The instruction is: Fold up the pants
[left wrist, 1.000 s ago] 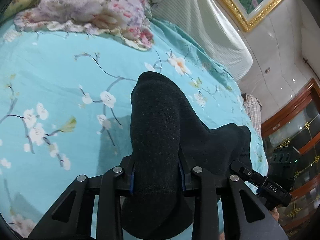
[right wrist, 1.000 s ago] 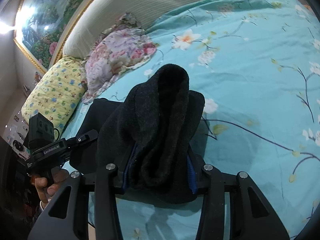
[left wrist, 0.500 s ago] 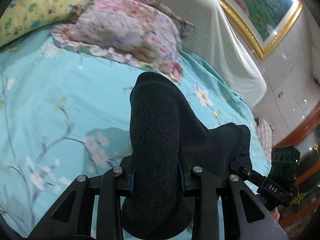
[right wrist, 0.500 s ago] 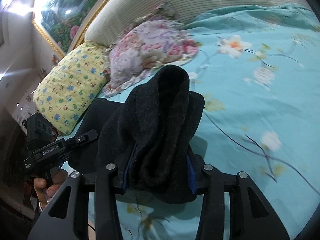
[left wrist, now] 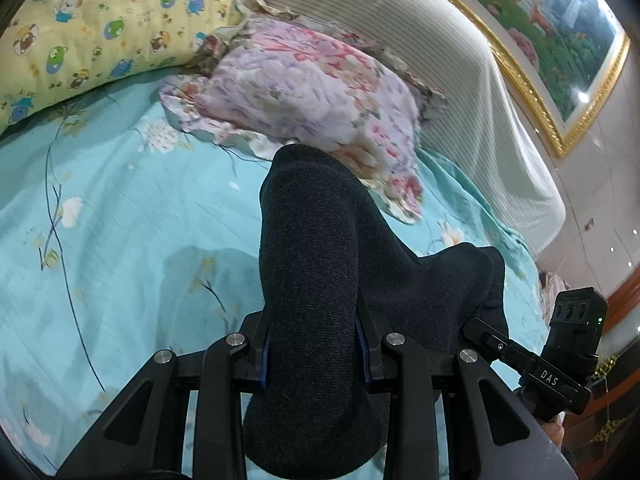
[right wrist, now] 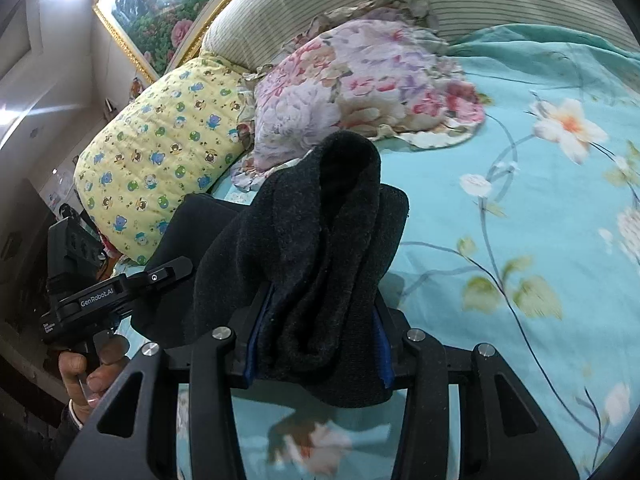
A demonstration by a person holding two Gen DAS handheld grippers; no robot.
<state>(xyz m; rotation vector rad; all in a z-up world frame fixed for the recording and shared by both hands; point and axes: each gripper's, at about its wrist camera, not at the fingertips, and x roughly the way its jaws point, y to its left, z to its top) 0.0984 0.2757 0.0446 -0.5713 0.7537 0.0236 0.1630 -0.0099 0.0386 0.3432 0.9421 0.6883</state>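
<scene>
Dark knit pants (left wrist: 316, 264) hang bunched above the turquoise floral bed (left wrist: 120, 216), each end clamped in a gripper: the left gripper (left wrist: 314, 354) and right gripper (right wrist: 318, 354) both grasp thick folds, near the floral pillow (right wrist: 360, 80).
</scene>
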